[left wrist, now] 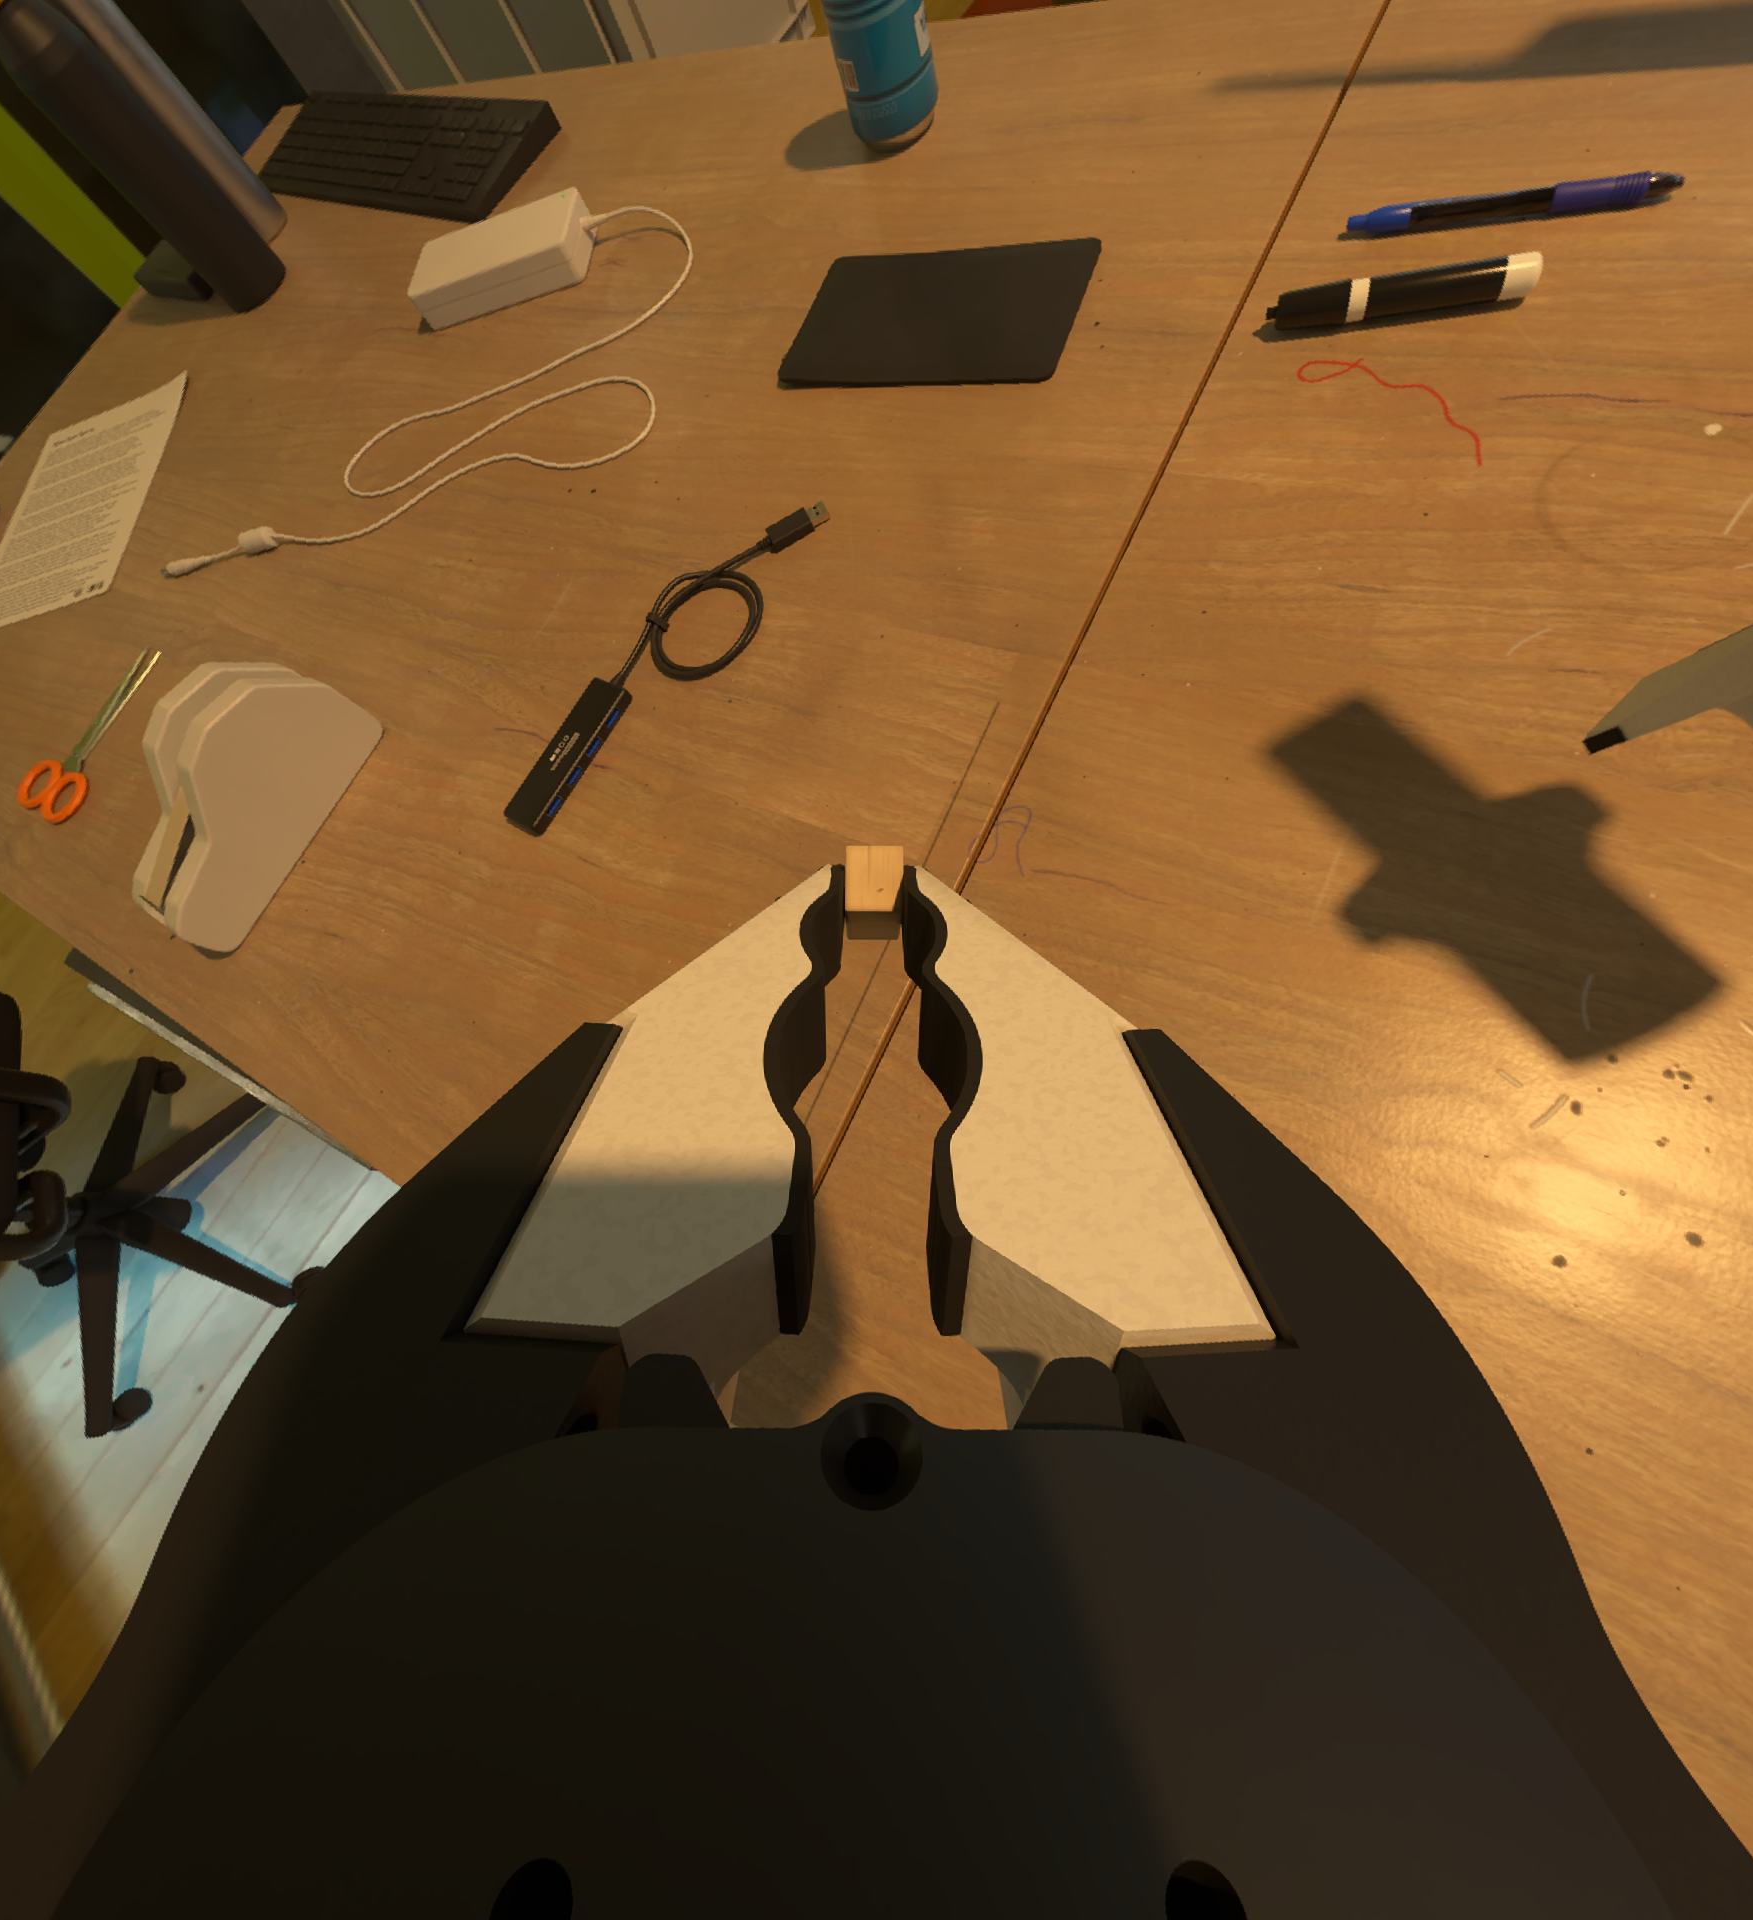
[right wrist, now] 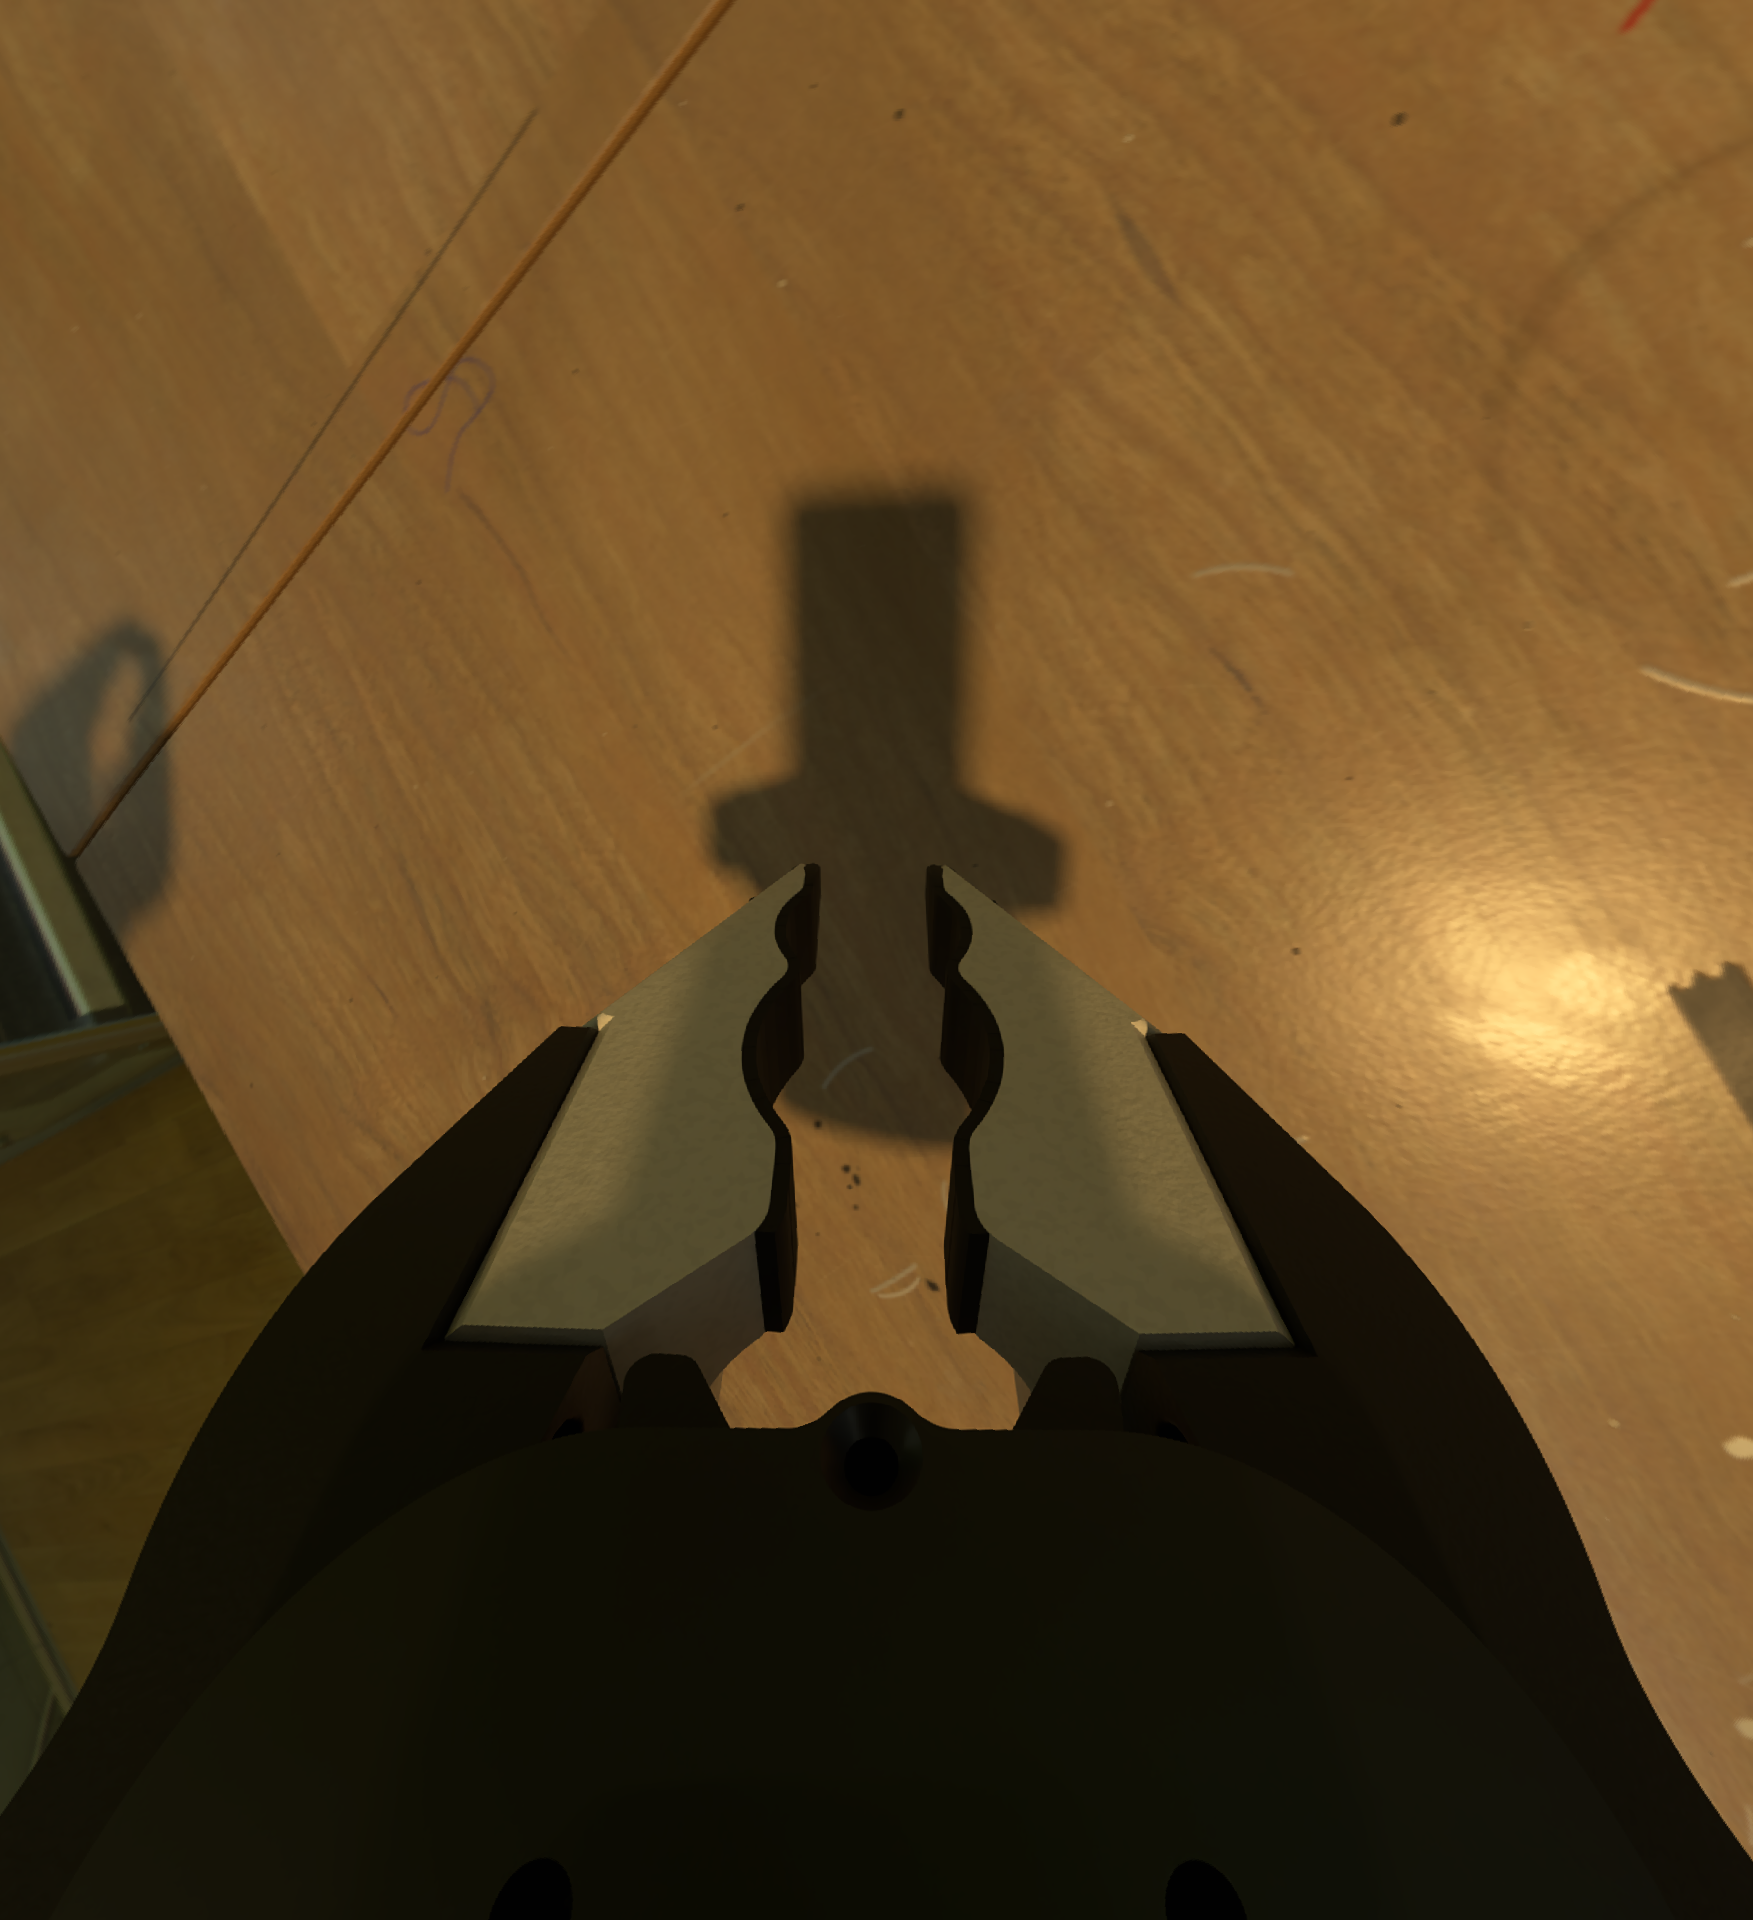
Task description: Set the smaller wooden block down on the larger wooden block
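My left gripper (left wrist: 873,902) is shut on the smaller wooden block (left wrist: 873,875), a pale cube pinched between its fingertips above the wooden table, close to the table's seam (left wrist: 1142,520). The larger wooden block is in neither view. My right gripper (right wrist: 873,873) is open and empty, pointing down at bare table with its own shadow (right wrist: 877,665) beneath it. Part of the right gripper also shows at the right edge of the left wrist view (left wrist: 1724,675).
Ahead left lie a black USB hub (left wrist: 565,758), a black pad (left wrist: 945,312), a white charger (left wrist: 503,260), a beige case (left wrist: 238,800) and orange scissors (left wrist: 56,784). Two pens (left wrist: 1412,291) and a blue bottle (left wrist: 882,73) lie farther off. The table edge (right wrist: 72,883) runs on the left.
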Motion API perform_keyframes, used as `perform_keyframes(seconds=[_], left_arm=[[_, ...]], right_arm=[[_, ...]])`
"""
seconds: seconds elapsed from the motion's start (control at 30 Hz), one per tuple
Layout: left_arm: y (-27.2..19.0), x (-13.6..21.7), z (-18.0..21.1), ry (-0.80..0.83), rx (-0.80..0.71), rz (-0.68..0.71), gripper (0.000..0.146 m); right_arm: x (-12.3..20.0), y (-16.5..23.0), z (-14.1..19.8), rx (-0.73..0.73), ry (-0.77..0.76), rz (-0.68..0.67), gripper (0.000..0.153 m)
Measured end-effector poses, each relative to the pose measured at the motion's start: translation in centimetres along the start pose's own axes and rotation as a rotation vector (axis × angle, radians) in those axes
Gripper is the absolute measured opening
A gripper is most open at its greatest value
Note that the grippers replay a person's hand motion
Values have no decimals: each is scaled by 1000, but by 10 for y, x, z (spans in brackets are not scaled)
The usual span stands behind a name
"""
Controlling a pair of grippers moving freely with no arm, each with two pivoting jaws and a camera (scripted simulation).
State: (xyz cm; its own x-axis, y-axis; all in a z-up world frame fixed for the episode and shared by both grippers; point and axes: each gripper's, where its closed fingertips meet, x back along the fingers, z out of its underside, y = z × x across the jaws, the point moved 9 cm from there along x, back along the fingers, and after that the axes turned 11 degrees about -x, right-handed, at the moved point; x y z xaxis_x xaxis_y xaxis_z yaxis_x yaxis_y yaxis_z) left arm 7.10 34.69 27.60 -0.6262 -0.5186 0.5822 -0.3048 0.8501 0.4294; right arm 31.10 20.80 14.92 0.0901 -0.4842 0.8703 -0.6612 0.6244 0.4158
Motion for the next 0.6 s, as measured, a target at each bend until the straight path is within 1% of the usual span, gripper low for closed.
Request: perform_keyframes(seconds=[0.1,0.17,0.27,0.43,0.5,0.57,0.6], left_arm=[[-3,0,-2,-2,-10,3,10],[-4,0,-3,-1,-16,3,10],[-5,1,-3,-2,-21,11,10],[-5,-4,0,11,-14,41,10],[-5,-6,1,19,-10,47,10],[-4,-7,1,23,-9,42,10],[-4,-7,2,23,-10,38,10]], right_arm=[[1,5,8,32,3,-36,26],[4,3,11,23,17,-85,27],[15,-1,19,15,13,-153,23],[40,-10,39,32,-42,-230,20],[47,-14,46,15,-60,-253,14],[50,-17,52,22,-77,-240,1],[49,-18,54,31,-76,-239,0]])
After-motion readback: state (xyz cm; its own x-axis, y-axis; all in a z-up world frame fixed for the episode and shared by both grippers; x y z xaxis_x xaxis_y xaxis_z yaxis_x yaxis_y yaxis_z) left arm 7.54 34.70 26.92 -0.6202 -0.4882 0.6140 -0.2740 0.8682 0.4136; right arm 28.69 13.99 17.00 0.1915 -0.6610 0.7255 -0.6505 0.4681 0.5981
